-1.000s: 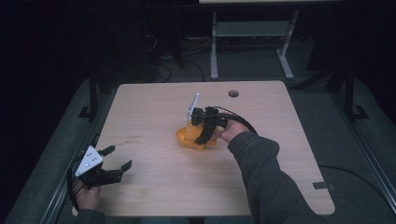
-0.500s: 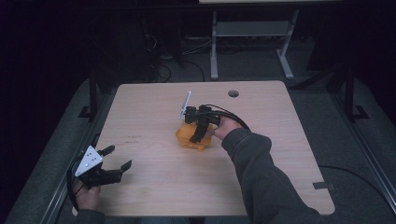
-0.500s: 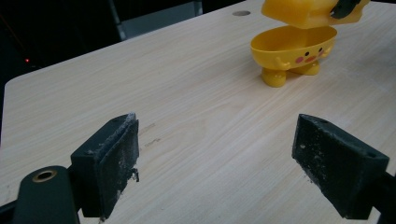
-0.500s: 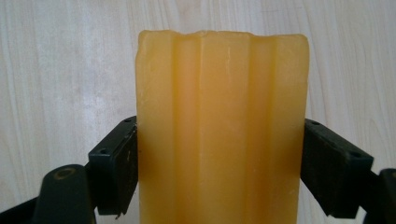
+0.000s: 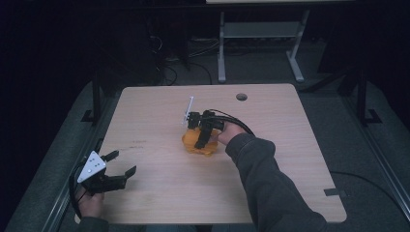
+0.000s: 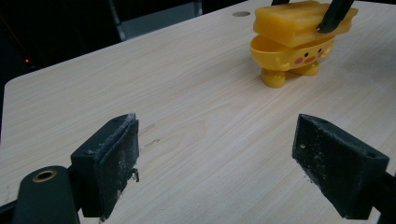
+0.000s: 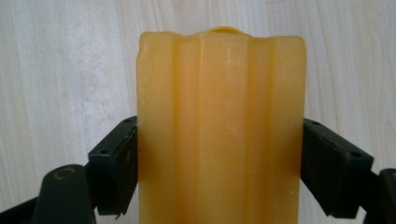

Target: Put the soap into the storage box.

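A yellow ridged block lies across the top of a small yellow duck-faced bowl on feet, at the middle of the wooden table. My right gripper comes down on it from above, jaws pressed against both long sides of the block, so it is shut on it. My left gripper rests low by the table's front left corner. It is open, with bare table between its pads, and faces the bowl from a distance.
A round cable hole sits near the table's far edge. Behind the table stands a white metal frame, with cables on the dark floor. The right gripper's cable loops over the table beside the bowl.
My right gripper has swung a little to the left and turned over the yellow bowl, its white plate now edge-on. The left gripper has stayed put.
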Demonstrator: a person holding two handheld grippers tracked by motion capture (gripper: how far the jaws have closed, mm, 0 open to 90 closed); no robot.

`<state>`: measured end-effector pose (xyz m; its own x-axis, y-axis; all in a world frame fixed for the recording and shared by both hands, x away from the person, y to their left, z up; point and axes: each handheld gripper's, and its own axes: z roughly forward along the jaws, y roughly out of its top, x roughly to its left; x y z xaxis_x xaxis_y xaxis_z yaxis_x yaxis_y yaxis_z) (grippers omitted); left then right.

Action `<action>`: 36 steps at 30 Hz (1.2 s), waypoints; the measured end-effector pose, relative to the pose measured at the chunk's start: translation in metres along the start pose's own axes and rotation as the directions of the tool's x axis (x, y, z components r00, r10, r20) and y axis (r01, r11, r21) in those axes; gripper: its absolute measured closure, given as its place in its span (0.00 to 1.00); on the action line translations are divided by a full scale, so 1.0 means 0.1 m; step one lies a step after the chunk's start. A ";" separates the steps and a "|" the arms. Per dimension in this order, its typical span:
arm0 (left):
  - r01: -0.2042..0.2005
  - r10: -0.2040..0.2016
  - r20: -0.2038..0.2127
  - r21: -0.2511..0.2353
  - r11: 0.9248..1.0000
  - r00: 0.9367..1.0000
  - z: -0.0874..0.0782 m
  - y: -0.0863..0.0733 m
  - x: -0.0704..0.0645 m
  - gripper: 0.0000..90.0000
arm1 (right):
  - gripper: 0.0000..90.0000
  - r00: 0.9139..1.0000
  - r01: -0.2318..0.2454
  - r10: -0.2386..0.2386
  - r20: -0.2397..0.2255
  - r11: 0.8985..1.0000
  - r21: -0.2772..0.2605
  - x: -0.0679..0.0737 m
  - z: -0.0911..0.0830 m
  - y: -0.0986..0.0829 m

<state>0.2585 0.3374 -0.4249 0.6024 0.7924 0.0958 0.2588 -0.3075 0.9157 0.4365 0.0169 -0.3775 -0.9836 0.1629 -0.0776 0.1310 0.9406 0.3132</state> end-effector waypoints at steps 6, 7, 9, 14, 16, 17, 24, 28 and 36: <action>0.001 -0.001 0.000 -0.001 1.000 1.000 0.00 0.00 0.00 0.15 | 0.23 1.000 -0.016 0.016 -0.003 1.000 -0.004 -0.01 0.05 0.02; 0.001 -0.001 0.000 -0.001 1.000 1.000 0.00 0.00 0.00 0.15 | 0.23 1.000 -0.025 0.025 -0.004 1.000 -0.009 -0.02 0.05 0.01; 0.000 0.000 0.000 -0.002 1.000 1.000 0.00 0.00 0.00 0.15 | 0.22 0.999 -0.040 0.040 -0.006 0.999 -0.019 -0.02 0.05 0.00; -0.001 0.001 0.001 -0.002 1.000 1.000 0.00 0.00 0.00 0.15 | 0.22 0.999 -0.048 0.049 0.003 0.998 -0.032 -0.01 0.05 -0.01; -0.001 0.001 0.001 -0.002 1.000 1.000 0.00 0.00 0.00 0.15 | 0.22 0.999 -0.054 0.054 0.003 0.998 -0.037 -0.01 0.04 -0.02; -0.001 0.001 0.001 -0.002 1.000 1.000 0.00 0.00 0.00 0.15 | 0.21 0.998 -0.054 0.055 0.006 0.998 -0.042 0.00 0.03 -0.02; -0.001 0.001 0.001 0.001 1.000 1.000 0.01 0.00 -0.01 0.15 | 0.20 0.998 -0.064 0.066 0.019 0.996 -0.068 0.02 -0.07 -0.09; -0.002 0.002 0.001 0.001 1.000 1.000 0.01 0.00 -0.01 0.15 | 0.19 0.997 -0.068 0.071 0.032 0.995 -0.079 0.05 -0.11 -0.14; -0.002 0.002 0.001 0.000 1.000 1.000 0.01 0.00 -0.01 0.15 | 0.21 0.995 -0.089 0.094 0.040 0.990 -0.111 0.06 -0.22 -0.29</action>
<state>0.2588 0.3361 -0.4254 0.6038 0.7912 0.0970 0.2579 -0.3091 0.9154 0.4238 -0.0158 -0.3659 -0.9612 0.2621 -0.0858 0.2032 0.8835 0.4220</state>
